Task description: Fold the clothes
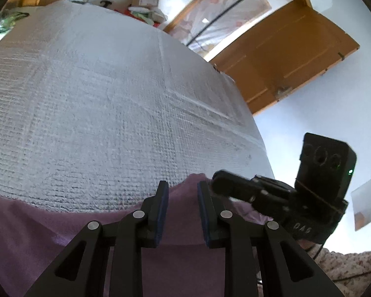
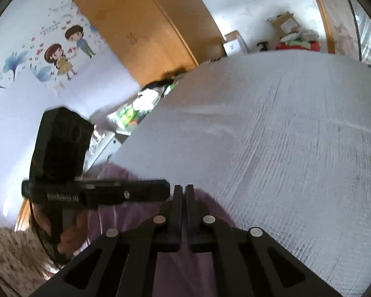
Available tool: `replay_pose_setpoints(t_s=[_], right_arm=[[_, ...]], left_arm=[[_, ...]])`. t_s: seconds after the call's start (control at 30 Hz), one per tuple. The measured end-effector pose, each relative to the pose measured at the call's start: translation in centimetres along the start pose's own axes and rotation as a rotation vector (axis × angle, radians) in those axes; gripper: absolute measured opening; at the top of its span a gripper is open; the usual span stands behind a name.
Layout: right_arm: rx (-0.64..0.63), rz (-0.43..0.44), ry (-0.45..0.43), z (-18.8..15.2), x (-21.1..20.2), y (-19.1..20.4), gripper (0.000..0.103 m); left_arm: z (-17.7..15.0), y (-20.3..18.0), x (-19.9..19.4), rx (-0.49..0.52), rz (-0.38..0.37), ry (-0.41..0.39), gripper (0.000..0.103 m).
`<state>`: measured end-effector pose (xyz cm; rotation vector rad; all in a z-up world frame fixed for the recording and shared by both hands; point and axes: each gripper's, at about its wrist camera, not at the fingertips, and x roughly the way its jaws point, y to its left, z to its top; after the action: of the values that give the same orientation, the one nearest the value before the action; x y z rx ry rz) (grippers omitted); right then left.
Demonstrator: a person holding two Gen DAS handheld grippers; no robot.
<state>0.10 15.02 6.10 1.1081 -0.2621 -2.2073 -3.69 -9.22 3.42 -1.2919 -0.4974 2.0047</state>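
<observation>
Purple garment (image 1: pixel 175 255) on white bedspread (image 1: pixel 99 111). Left gripper (image 1: pixel 183 193) apart above it; right gripper (image 2: pixel 183 193) pinched together on garment edge.

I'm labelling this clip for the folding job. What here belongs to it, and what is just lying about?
Belongs:
- purple garment
- left tongs, open over it
- right tongs, shut on its edge
- white bedspread, the work surface

Lying about:
- cardboard boxes
- wall stickers
- wooden door
</observation>
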Motion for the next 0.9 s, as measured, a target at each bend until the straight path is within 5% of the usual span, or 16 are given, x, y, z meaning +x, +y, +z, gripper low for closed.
replay_pose_setpoints(t_s=[0.13,0.43,0.6,0.9], right_arm=[[-0.085,-0.102,0.016,0.8,1.2,0.9,0.001],[-0.033,-0.080,0.147,1.1,-0.5,-3.5,0.004],[-0.036,-0.064,0.268,0.7,-0.8,-6.2,0.016],[-0.108,-0.009,0.401,-0.9,1.9,-5.1,0.022]], left_arm=[[-0.2,0.3,0.7,0.005,0.062,0.003,0.025],[-0.1,0.6,1.3,0.019,0.053,0.017,0.025],[-0.1,0.8,1.8,0.010,0.041,0.031,0.025],[-0.2,0.9,2.0,0.009,0.043,0.035,0.025]])
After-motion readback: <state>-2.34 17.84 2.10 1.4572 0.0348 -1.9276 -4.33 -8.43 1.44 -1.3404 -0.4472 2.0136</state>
